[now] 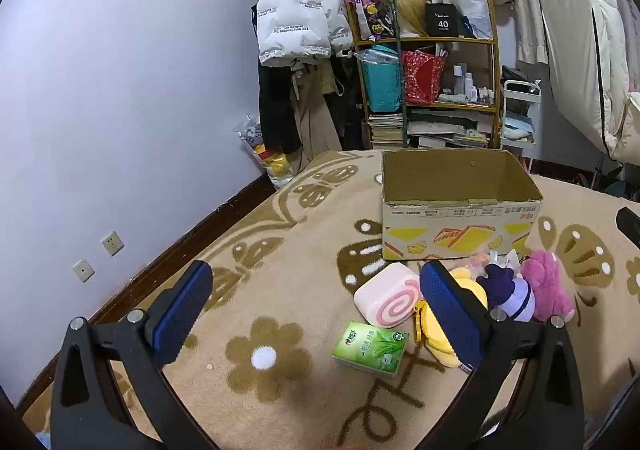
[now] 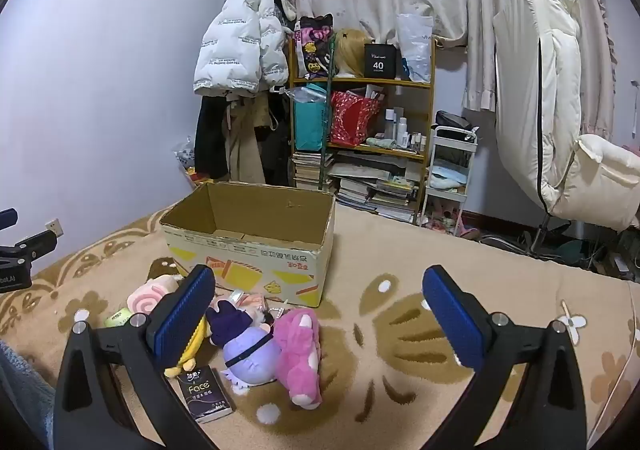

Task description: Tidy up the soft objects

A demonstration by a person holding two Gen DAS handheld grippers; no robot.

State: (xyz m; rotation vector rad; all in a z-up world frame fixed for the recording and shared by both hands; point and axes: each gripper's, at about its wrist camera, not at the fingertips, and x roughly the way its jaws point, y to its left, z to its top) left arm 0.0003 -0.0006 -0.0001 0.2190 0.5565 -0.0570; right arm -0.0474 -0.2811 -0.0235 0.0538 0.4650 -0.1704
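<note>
An open cardboard box (image 1: 460, 206) (image 2: 248, 246) stands empty on the patterned blanket. In front of it lies a heap of soft things: a pink swirl-roll cushion (image 1: 386, 296) (image 2: 148, 296), a yellow plush (image 1: 440, 338) (image 2: 188, 354), a purple doll (image 1: 512, 292) (image 2: 248, 346), a pink plush (image 1: 548, 282) (image 2: 298, 350), a green tissue pack (image 1: 370, 348) and a black tissue pack (image 2: 206, 394). My left gripper (image 1: 316, 306) hovers open, left of the heap, nothing between its fingers. My right gripper (image 2: 320, 310) hovers open above the pink plush, holding nothing.
A beige flower-patterned blanket (image 1: 280, 350) (image 2: 400, 330) covers the bed. Behind stand a cluttered yellow shelf (image 1: 432, 90) (image 2: 360, 122), hanging coats (image 1: 296, 22), curtains and a white padded chair (image 2: 560, 110). The wall (image 1: 120, 90) runs along the left edge.
</note>
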